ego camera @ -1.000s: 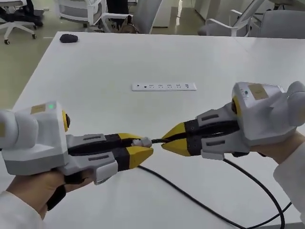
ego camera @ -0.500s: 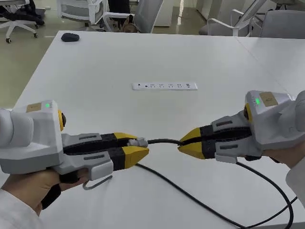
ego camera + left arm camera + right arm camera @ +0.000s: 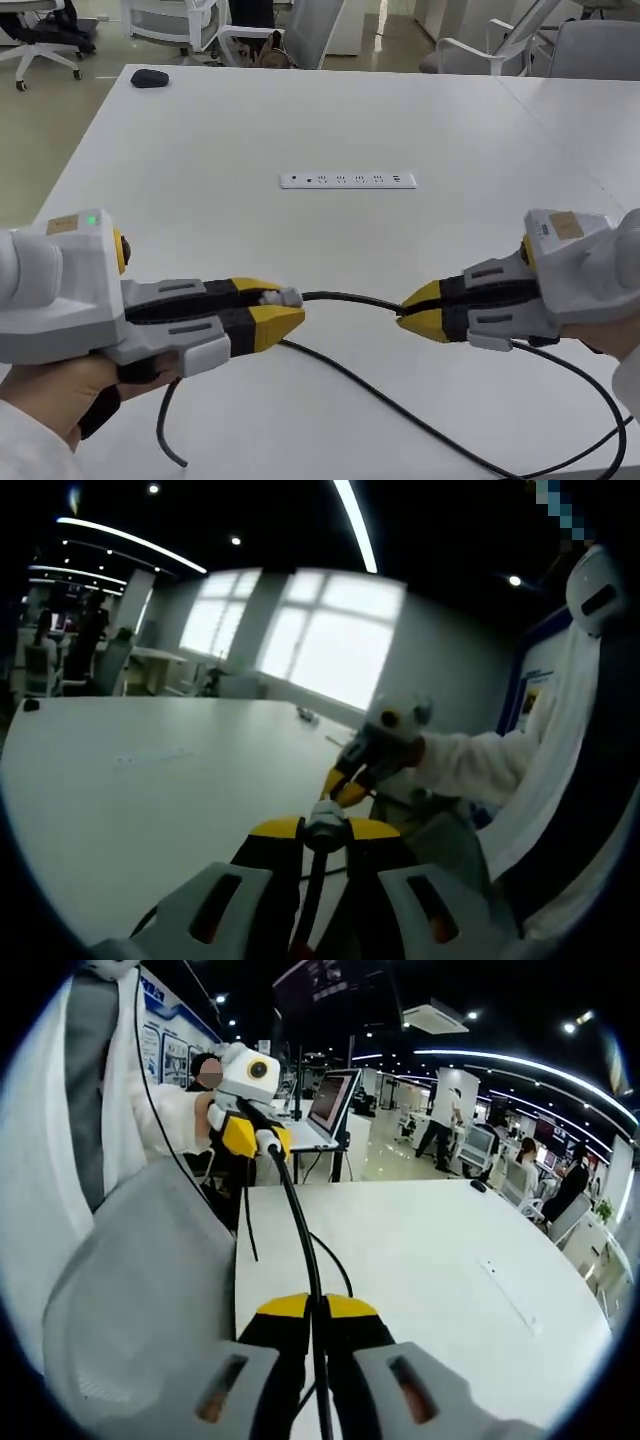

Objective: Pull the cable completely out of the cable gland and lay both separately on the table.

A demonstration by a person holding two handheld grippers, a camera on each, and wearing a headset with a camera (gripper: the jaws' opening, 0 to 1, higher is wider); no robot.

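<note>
Plenty of white table (image 3: pixel 300 120) to work with here: a broad bare stretch runs from the lower middle of the head view up to a power strip (image 3: pixel 348 180) lying flat at centre. Beyond that there is more bare top, reaching a small dark object (image 3: pixel 150 78) near the far left corner. The left edge slants from the upper left down to the middle left, the far edge crosses the top, and office chairs (image 3: pixel 300 30) stand just past it. Low in the frame, the left tongs (image 3: pixel 298 306) come in from the lower left and the right tongs (image 3: pixel 404 309) from the lower right, tips facing each other and well apart. The left tongs are clamped on the cable gland (image 3: pixel 281 297), a small pale grey fitting poking out from between the yellow tips. The right tongs are closed on the cable (image 3: pixel 350 298), which is thin, black and gently bowed across the gap from the gland's mouth. Behind the right tongs the cable sweeps out to the lower right, curves round and runs back along the table toward the left tongs. A short black tail curls down at the lower left below the left tongs. In the right gripper view the cable runs straight up from between the shut tips to the gland in the upper left.
</note>
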